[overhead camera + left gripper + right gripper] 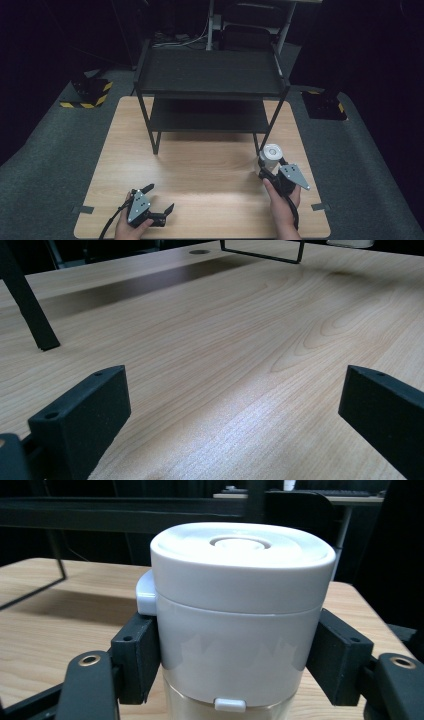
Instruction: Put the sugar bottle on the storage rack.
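- Right gripper (266, 172) is clamped on a white canister (270, 154); in the right gripper view both pads press the canister (239, 625) at its sides, just under the lid seam.
- Canister held upright, long axis vertical, above the table's (210, 170) right front part, just beside the rack's (210, 80) right front leg (256, 145). Whether its base is clear of the wood cannot be told.
- Key relation: the rack stands just behind and to the left of the canister; its lower shelf (207, 117) and top shelf (210, 72) both look bare. Judgement: a shelf placing would call for a carry forward and left, keeping clear of that leg.
- The right hand (282, 207) is the one on the job; left gripper (159, 199) rests well apart at the left front, jaws spread wide with nothing but bare wood between them in the left gripper view.
- Looks: squat round body, white lid with a raised centre disc, small tab at the lid's side and a clip at the front; lower part looks paler, perhaps clear.
- Smooth wall; judged liable to slip if tilted.
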Action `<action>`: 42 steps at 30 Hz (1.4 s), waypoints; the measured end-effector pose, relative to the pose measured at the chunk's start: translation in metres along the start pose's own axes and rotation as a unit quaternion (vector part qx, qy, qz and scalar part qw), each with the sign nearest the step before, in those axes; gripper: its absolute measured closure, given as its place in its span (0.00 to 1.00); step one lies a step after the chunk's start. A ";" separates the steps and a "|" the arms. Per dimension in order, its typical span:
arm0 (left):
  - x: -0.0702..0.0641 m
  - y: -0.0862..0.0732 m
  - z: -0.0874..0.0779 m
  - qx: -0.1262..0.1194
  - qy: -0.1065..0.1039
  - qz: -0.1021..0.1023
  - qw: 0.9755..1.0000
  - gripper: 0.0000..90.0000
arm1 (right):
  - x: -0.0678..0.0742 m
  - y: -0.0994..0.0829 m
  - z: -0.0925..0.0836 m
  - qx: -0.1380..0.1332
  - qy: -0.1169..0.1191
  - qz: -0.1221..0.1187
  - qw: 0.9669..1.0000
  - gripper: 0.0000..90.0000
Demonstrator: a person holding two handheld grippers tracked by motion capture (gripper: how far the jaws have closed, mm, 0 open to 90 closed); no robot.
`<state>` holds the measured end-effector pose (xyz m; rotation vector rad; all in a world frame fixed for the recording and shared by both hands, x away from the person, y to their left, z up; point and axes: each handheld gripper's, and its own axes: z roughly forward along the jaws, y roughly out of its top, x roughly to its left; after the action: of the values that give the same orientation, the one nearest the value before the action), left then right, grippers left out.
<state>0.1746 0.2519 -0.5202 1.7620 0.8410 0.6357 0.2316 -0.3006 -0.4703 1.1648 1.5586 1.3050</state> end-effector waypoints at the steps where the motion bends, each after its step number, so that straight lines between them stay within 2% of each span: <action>1: 0.000 0.000 0.000 0.000 0.000 0.000 1.000 0.01 | 0.003 0.001 -0.001 0.001 0.003 0.003 1.000 0.34; 3: 0.000 0.000 0.000 0.000 0.000 0.000 1.000 0.01 | 0.008 0.003 -0.002 0.003 0.010 0.007 1.000 0.34; 12: 0.001 0.001 0.000 0.002 -0.002 0.002 1.000 0.01 | 0.028 0.019 0.001 0.003 0.032 -0.007 0.999 0.34; 17: 0.001 0.001 0.000 0.002 -0.003 0.002 1.000 0.01 | 0.036 0.035 0.005 -0.005 0.044 -0.013 0.999 0.34; 20: 0.001 0.000 0.000 0.001 -0.004 0.001 1.000 0.01 | 0.039 0.049 0.008 -0.007 0.052 -0.008 0.999 0.34; 27: 0.003 0.001 0.000 0.003 -0.007 0.003 1.000 0.01 | 0.048 0.078 0.015 -0.019 0.057 -0.012 0.998 0.34; 34: 0.003 0.001 0.000 0.003 -0.007 0.005 1.000 0.01 | 0.059 0.103 0.029 -0.027 0.066 -0.014 0.997 0.34; 42: 0.003 0.001 0.000 0.002 -0.009 0.005 1.000 0.01 | 0.065 0.120 0.051 -0.023 0.067 -0.009 0.997 0.34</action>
<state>0.1768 0.2544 -0.5196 1.7733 0.8222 0.6249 0.2807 -0.2175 -0.3613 1.0510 1.6232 1.4246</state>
